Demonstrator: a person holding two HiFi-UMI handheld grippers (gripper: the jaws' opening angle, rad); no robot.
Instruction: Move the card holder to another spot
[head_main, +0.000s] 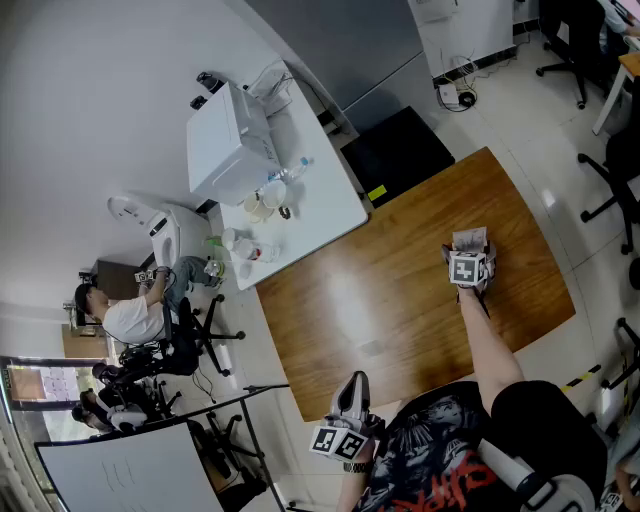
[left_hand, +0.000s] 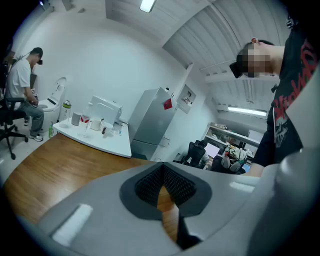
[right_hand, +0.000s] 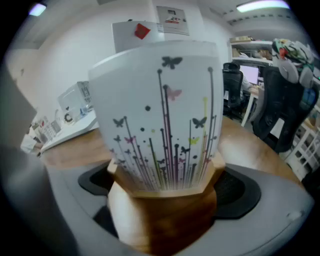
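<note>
The card holder (right_hand: 160, 115) is a white sleeve printed with butterflies and coloured stems, set in a wooden base. It fills the right gripper view and stands upright on the brown wooden table (head_main: 390, 300), between the two dark pads of my right gripper (right_hand: 165, 187). Those jaws are spread as wide as they go around the base, and I see no squeeze on it. In the head view the holder (head_main: 470, 241) is at the table's right side, just beyond the right gripper (head_main: 468, 262). My left gripper (head_main: 352, 385) hangs at the table's near edge, its fingers (left_hand: 150, 182) closed together and empty.
A white table (head_main: 335, 215) at the far left carries a white box, cups and bottles. A person (head_main: 130, 315) sits at a desk further left. Office chairs (head_main: 610, 190) stand to the right, and a black mat (head_main: 400, 150) lies beyond the wooden table.
</note>
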